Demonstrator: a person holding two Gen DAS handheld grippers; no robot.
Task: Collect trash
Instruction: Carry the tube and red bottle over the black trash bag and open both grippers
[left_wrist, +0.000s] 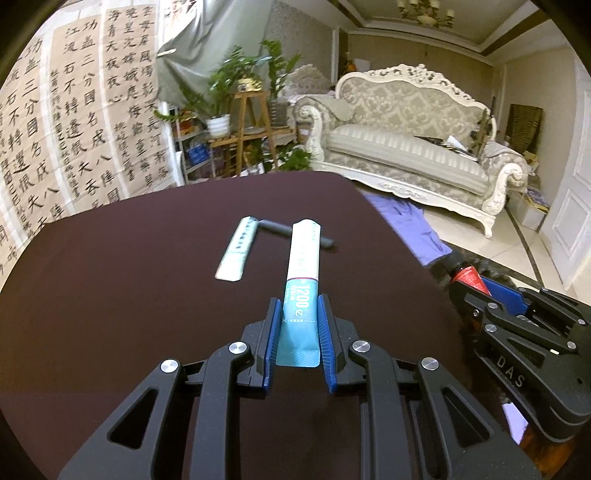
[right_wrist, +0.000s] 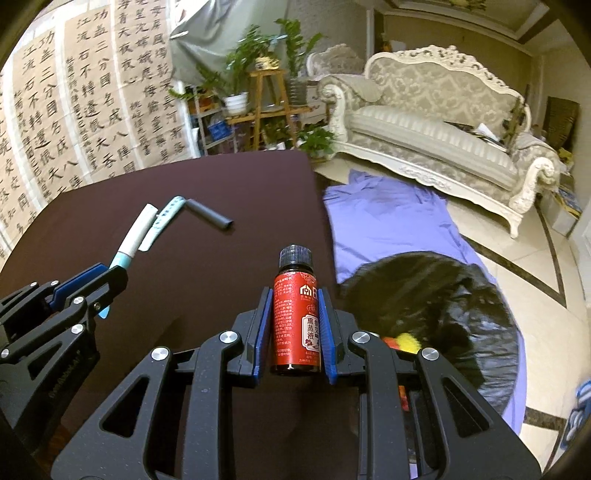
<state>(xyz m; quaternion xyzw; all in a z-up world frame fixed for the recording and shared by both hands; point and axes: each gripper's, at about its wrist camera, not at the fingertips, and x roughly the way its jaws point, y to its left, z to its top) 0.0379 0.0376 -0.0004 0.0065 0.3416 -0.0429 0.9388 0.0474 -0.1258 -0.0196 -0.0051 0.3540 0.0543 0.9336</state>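
Left gripper clamped on the teal end of a long white-and-teal sachet, raised over the dark table and pointing forward. Right gripper closed around a red-labelled bottle, black cap up, near the table's right edge. Left lying on the table: pale sachet, grey tube. Beside the table, on purple cloth, an open black trash bag holding something yellow and red.
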